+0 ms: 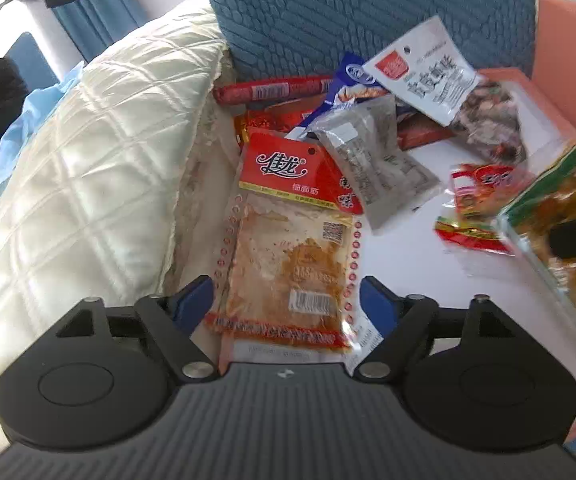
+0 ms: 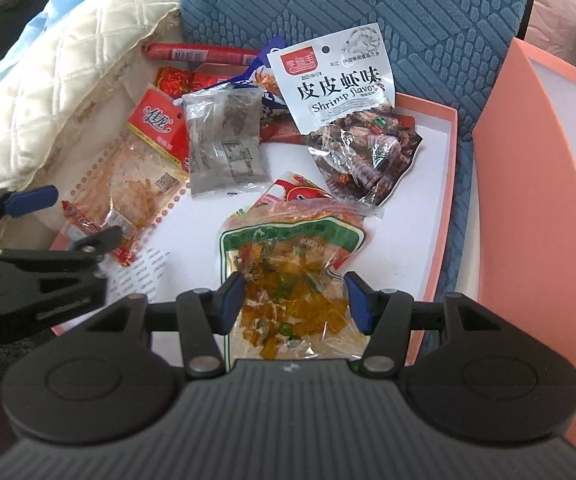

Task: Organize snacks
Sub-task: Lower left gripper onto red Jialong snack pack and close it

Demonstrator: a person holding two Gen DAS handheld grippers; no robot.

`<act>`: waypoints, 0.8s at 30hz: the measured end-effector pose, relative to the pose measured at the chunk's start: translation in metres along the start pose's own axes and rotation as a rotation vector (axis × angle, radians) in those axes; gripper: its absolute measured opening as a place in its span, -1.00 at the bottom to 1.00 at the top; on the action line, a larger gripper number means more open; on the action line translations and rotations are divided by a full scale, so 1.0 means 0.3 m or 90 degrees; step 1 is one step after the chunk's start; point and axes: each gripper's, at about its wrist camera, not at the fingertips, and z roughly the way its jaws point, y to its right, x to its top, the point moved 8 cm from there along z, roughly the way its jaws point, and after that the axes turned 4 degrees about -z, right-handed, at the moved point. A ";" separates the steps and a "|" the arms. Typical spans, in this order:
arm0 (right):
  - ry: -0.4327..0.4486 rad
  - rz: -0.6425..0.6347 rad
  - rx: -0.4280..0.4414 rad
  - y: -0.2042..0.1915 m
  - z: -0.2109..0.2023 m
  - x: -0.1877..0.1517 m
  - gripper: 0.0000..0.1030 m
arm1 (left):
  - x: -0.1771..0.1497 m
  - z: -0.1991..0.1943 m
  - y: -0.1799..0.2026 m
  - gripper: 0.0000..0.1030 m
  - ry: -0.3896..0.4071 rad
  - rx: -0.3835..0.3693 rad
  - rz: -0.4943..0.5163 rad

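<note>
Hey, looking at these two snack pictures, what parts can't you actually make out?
- Green-edged pack: blurred and cut by the right edge in the left wrist view.
- Red wrappers: mostly buried under the grey sachet, right wrist view.
- Lower end of the red-header pack: hidden behind the left hand-held gripper.

My right gripper (image 2: 294,300) is sitting w/ fingers spread either side of the green-edged pkt (image 2: 288,280) of orange bits, lying in the pink tray (image 2: 444,200). The shrimp pkt (image 2: 352,120) is lying beyond it. My left gripper (image 2: 67,216) is hovering open at the red-topped pkt (image 2: 135,176).
</note>
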 end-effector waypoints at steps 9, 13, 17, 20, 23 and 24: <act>0.004 0.024 0.010 0.037 0.004 0.013 0.11 | 0.054 0.130 0.044 0.93 0.001 0.056 0.090; 0.001 0.032 0.019 0.042 0.021 0.015 0.11 | 0.060 0.165 0.058 1.00 -0.021 0.062 0.095; -0.001 0.036 0.027 0.041 0.031 0.018 0.11 | 0.068 0.176 0.057 1.00 -0.017 0.067 0.080; -0.001 0.038 0.034 0.040 0.031 0.021 0.11 | 0.067 0.177 0.056 0.99 -0.015 0.064 0.081; -0.002 0.040 0.035 0.040 0.033 0.021 0.11 | 0.064 0.174 0.060 0.94 -0.008 0.059 0.085; -0.003 0.042 0.037 0.040 0.033 0.019 0.11 | 0.063 0.171 0.062 0.84 -0.007 0.054 0.084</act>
